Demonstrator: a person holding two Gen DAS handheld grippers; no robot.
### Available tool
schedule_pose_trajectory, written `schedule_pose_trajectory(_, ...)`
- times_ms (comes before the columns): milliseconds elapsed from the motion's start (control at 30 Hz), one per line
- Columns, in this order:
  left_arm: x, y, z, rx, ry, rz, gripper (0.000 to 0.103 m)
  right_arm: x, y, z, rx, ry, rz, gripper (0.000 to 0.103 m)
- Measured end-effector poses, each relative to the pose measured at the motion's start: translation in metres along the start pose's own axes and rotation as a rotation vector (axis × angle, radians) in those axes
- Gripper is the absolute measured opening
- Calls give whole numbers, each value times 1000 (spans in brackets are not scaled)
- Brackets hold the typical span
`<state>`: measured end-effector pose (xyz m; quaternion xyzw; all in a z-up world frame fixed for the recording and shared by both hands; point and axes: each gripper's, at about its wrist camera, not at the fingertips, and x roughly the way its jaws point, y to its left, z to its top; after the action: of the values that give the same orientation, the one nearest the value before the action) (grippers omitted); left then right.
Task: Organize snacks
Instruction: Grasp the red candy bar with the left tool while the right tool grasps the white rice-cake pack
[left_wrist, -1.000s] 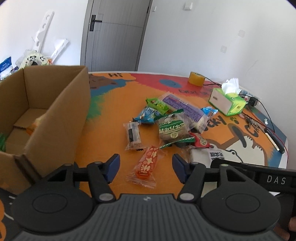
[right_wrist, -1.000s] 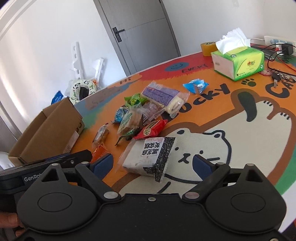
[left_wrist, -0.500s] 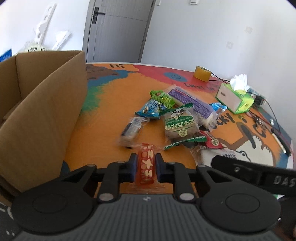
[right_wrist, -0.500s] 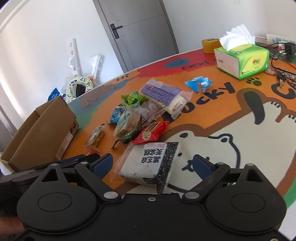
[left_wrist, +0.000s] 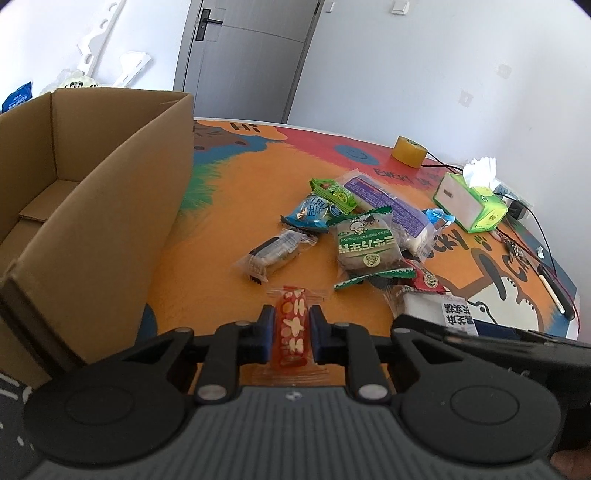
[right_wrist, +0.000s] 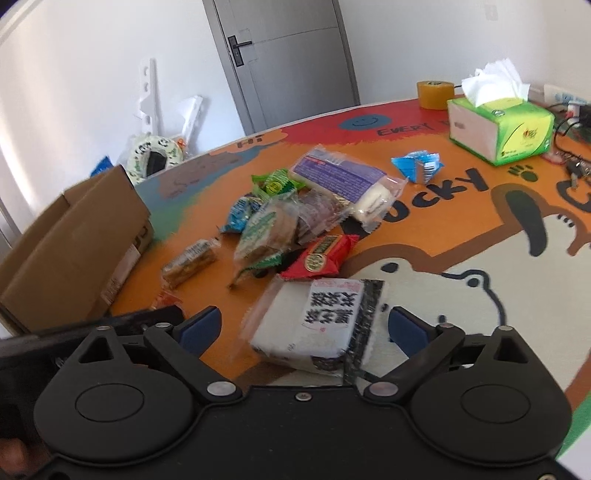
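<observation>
My left gripper (left_wrist: 291, 322) is shut on a small orange snack packet (left_wrist: 292, 341), which lies low over the orange table mat (left_wrist: 229, 206). An open cardboard box (left_wrist: 110, 206) stands just to its left. In the right wrist view, my right gripper (right_wrist: 303, 320) straddles a white packet with black print (right_wrist: 325, 306). Its jaws are closing, and the pads stand apart from the packet's sides. A pile of several wrapped snacks (left_wrist: 365, 240) lies beyond both grippers, also seen as a pile (right_wrist: 280, 229) in the right wrist view.
A green tissue box (right_wrist: 502, 125) and a yellow tape roll (right_wrist: 436, 94) stand at the far right of the table. Cables and a pen (left_wrist: 554, 288) lie along the right edge. A grey door (left_wrist: 243, 55) is behind the table.
My left gripper's jaws have come together on the orange packet. The right gripper has drawn closer to the white packet, which now lies between its fingers.
</observation>
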<state>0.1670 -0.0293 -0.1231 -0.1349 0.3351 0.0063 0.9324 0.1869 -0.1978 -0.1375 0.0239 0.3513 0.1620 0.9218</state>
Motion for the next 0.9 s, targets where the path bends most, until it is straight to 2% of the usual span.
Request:
schedule_pose_trajectory(267,-8,-1,-1,-1,-19,-12,17,-16,-15,-5,27,-1,-54,83)
schedule_pose_trajectory(400,-10,-1,-2,-5,-19,-13,16,-17,-14,-4,37,-16,-38,89)
schedule_pose_trajectory(567,-13,1,-1,-9,-22,-11,15,-4,-2,-5,-15,-6,-54,92)
schedule_pose_trajectory(633,-14,2,-1,-9,-26,-11,14,-4,2,-9,-50,-18,-80,88)
schedule_pose_trajectory(700,-15,2,0,-10,-29,-9,13,-9,3,-9,-69,-34,-95,62)
schedule_pose_trajectory(800,-19,-1,1,-7,-38,-12,11,-15,-8,-6,-9,-25,-47,56)
schedule_pose_trajectory(900,-25,-3,2,-4,-49,-20,8,-21,-13,-7,13,-38,-44,56)
